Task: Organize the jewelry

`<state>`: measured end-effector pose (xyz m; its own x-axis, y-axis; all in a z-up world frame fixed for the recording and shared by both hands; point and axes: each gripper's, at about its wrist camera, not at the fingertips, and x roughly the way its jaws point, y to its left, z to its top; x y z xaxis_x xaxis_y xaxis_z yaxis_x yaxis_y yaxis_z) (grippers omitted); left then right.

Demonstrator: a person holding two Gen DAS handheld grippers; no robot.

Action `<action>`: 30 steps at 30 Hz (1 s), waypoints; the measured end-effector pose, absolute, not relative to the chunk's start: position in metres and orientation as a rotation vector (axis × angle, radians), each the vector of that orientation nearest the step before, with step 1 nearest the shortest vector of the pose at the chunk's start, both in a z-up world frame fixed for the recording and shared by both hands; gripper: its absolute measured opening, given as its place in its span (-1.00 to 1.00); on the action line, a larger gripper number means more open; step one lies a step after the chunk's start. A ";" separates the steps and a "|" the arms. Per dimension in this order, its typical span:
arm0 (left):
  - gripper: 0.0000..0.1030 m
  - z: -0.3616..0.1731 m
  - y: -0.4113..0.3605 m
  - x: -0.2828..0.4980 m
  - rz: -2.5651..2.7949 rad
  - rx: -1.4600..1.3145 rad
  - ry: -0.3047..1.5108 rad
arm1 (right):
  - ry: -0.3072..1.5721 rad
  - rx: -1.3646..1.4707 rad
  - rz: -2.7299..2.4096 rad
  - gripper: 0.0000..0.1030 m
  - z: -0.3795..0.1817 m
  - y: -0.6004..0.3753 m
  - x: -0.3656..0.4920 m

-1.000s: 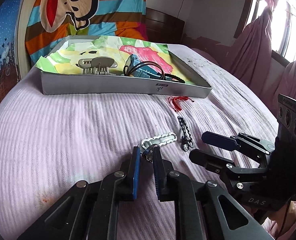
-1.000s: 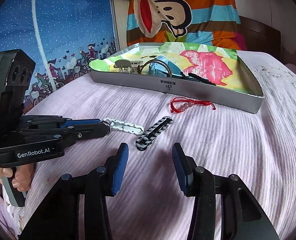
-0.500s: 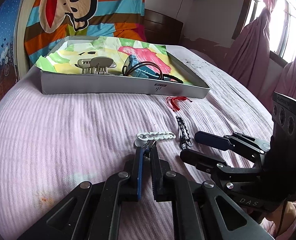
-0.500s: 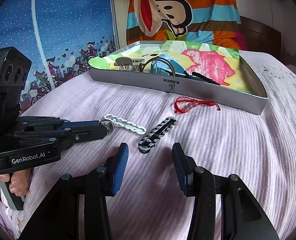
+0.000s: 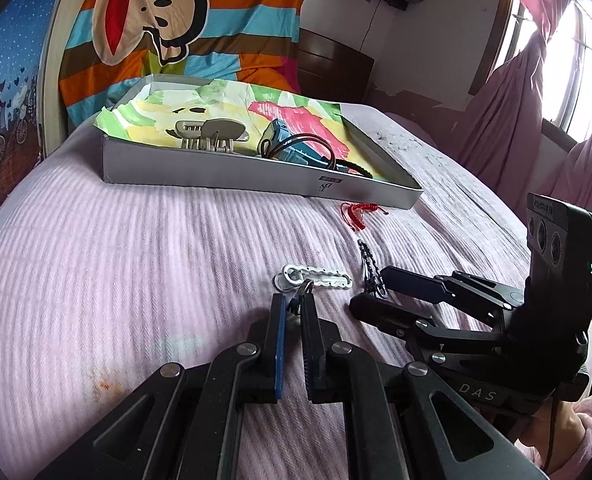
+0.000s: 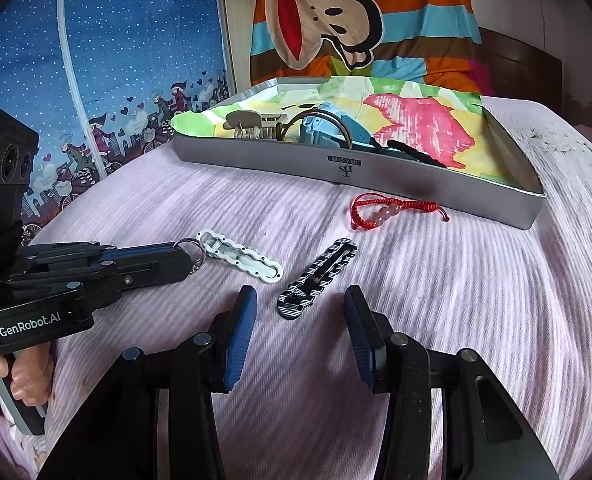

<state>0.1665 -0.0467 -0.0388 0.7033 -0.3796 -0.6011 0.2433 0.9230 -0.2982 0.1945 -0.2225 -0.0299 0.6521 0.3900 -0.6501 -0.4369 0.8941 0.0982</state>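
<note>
Task approx. half done, judging by what lies where. Already in the grey tray (image 6: 376,172), at 12 o'clock on the bed (image 6: 436,320): a beige claw clip (image 6: 251,120), a blue item w/ a dark cord looped over it (image 6: 320,128), and a black strap (image 6: 412,154) near the front wall.

Left outside, all on the pink bedspread:
- red cord bracelet (image 6: 392,210) w/ pink beads, just in front of the tray wall, at approx. 1 o'clock from the right hand-held gripper (image 6: 300,336);
- black-and-white striped clip (image 6: 318,280), lying between the open fingers of the right hand-held gripper, which is released and not touching it;
- white wavy-edged clip (image 6: 241,258), w/ a metal ring (image 6: 193,252) at its near end.

Left hand-held gripper (image 5: 293,308) is clenched on that ring end, jaws nearly together; the white clip (image 5: 320,276) itself sticks out toward 1 o'clock and looks to rest on the bedspread, though I can't tell for sure.

So 3 pcs remain. Next likely: carry the white clip to the tray at 12 o'clock, then the striped one, then the bracelet.
</note>
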 end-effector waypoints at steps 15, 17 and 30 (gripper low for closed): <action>-0.86 -0.040 -0.046 0.165 -0.351 -0.207 0.707 | 0.717 -0.054 0.419 -0.66 -0.030 -0.228 0.195; -0.86 -0.040 -0.046 0.165 -0.352 -0.207 0.707 | 0.716 -0.047 0.417 -0.69 -0.030 -0.229 0.195; -0.86 -0.028 -0.056 0.160 -0.363 -0.162 0.679 | 0.645 0.025 0.402 -0.74 -0.017 -0.245 0.185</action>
<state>0.1604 -0.0557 -0.0276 0.7186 -0.3793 -0.5828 0.2748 0.9248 -0.2631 0.1854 -0.2446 -0.0174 0.7250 0.3722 -0.5795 -0.3569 0.9226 0.1461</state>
